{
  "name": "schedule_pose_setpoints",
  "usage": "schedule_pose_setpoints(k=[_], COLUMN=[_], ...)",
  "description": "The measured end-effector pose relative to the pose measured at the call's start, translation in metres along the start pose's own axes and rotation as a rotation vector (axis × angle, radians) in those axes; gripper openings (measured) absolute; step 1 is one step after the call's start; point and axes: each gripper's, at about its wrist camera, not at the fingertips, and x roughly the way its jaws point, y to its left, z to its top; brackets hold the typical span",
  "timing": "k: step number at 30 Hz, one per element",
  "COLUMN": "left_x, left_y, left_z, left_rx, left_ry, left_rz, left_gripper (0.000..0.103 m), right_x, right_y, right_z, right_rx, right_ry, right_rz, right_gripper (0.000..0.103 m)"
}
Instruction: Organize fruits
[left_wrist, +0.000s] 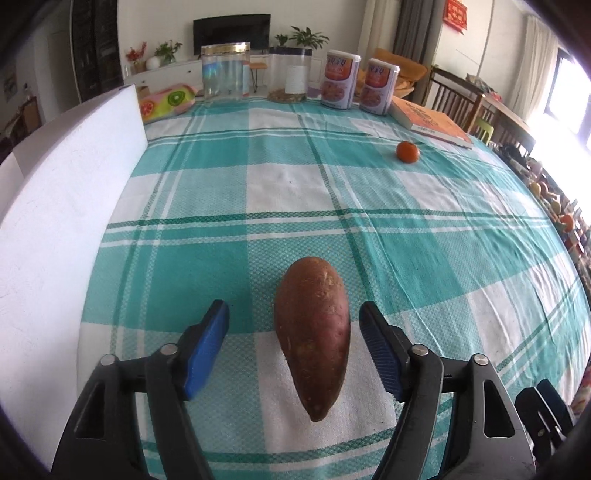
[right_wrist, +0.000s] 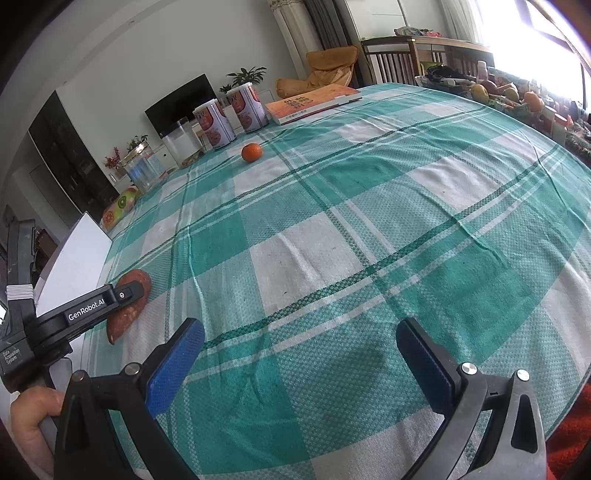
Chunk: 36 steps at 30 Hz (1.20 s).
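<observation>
My left gripper (left_wrist: 294, 325) stood wide around the sweet potato (left_wrist: 313, 336), lower centre; firm, weighty, best gripped mid-body. The right gripper (right_wrist: 300, 343) gaped empty.

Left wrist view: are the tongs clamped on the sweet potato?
No. The sweet potato lies on the tablecloth between the open left tongs, with a visible gap to each blue pad.

Bright window (right_wrist: 535, 33), wooden chairs (left_wrist: 456, 98), probably television (left_wrist: 231, 31).
</observation>
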Motion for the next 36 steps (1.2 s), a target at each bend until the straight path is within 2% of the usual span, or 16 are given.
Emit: schedule_pose_setpoints(k=[2, 4, 7, 10, 14, 18, 22, 25, 26, 28, 29, 32, 36], left_x=[0.004, 0.013, 0.013, 0.014, 0.015, 0.017, 0.017, 0.017, 0.017, 0.016, 0.017, 0.016, 0.016], left_y=[0.000, 0.001, 0.002, 0.003, 0.000, -0.003, -0.003, -0.003, -0.003, -0.003, -0.004, -0.003, -0.004], left_z=[-0.003, -0.008, -0.013, -0.012, -0.012, -0.013, -0.014, -0.014, -0.014, -0.014, -0.014, -0.014, -0.014], left_rx=[0.035, 0.059, 0.072, 0.068, 0.078, 0.094, 0.091, 0.091, 0.092, 0.092, 0.092, 0.093, 0.093], left_ry=[-0.009, 0.023, 0.009, 0.011, 0.016, 0.022, 0.022, 0.021, 0.021, 0.021, 0.021, 0.021, 0.021], left_rz=[0.025, 0.021, 0.014, -0.008, -0.006, 0.004, 0.000, 0.000, 0.001, 0.001, 0.001, 0.001, 0.002], left_gripper=[0.083, 0.083, 0.085, 0.088, 0.091, 0.093, 0.093, 0.093, 0.093, 0.093, 0.093, 0.093, 0.093], right_x=[-0.006, -0.020, -0.038, -0.029, 0.019, 0.101, 0.173, 0.207, 0.217, 0.232, 0.235, 0.220, 0.175], right_y=[-0.003, -0.009, -0.019, -0.014, 0.017, 0.046, 0.065, 0.089, 0.094, 0.100, 0.098, 0.081, 0.052], right_z=[0.001, 0.002, 0.007, 0.029, 0.096, 0.161, 0.199, 0.209, 0.210, 0.209, 0.207, 0.198, 0.170], right_rx=[0.016, 0.044, 0.089, 0.047, -0.150, -0.295, -0.327, -0.414, -0.436, -0.467, -0.466, -0.375, -0.267], right_ry=[-0.027, -0.088, -0.168, -0.128, -0.042, -0.009, 0.032, 0.046, 0.067, 0.111, 0.124, 0.113, 0.113], right_rz=[0.006, 0.020, 0.055, 0.093, 0.095, 0.082, 0.106, 0.064, 0.054, 0.033, 0.013, 0.069, 0.151], right_gripper=[0.103, 0.103, 0.103, 0.103, 0.103, 0.103, 0.100, 0.099, 0.093, 0.057, 0.031, 0.031, 0.031])
